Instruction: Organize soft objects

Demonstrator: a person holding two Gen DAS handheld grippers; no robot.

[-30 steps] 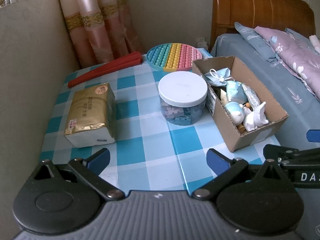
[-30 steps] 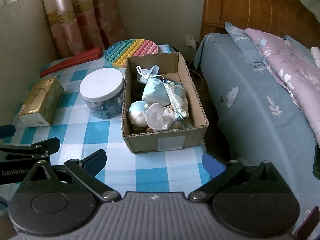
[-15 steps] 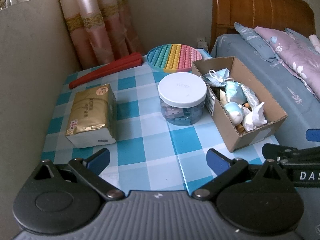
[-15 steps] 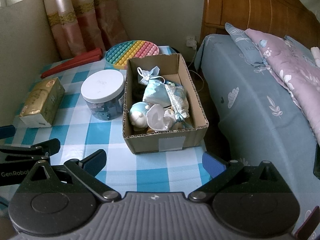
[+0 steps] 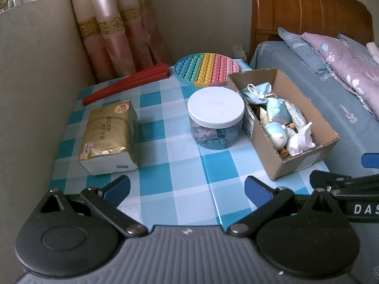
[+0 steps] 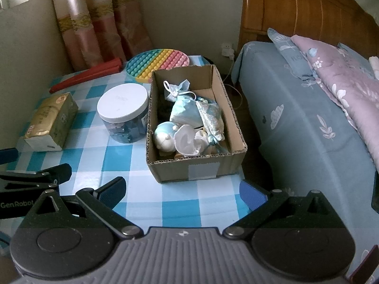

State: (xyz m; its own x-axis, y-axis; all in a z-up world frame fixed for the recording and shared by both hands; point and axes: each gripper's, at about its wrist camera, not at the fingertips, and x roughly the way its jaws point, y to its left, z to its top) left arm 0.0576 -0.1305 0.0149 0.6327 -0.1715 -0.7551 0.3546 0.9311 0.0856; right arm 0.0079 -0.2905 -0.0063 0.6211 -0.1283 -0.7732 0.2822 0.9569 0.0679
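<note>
Inside corrugated cardboard box (image 6: 233, 108), soft fabric pouches (image 6: 184, 111).

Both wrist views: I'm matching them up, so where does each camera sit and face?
Left wrist: on the open left gripper, facing the tissue pack and jar.
Right wrist: on the open right gripper, facing the cardboard box.
Shared: jar, box, pop-it mat, each other's gripper.
</note>
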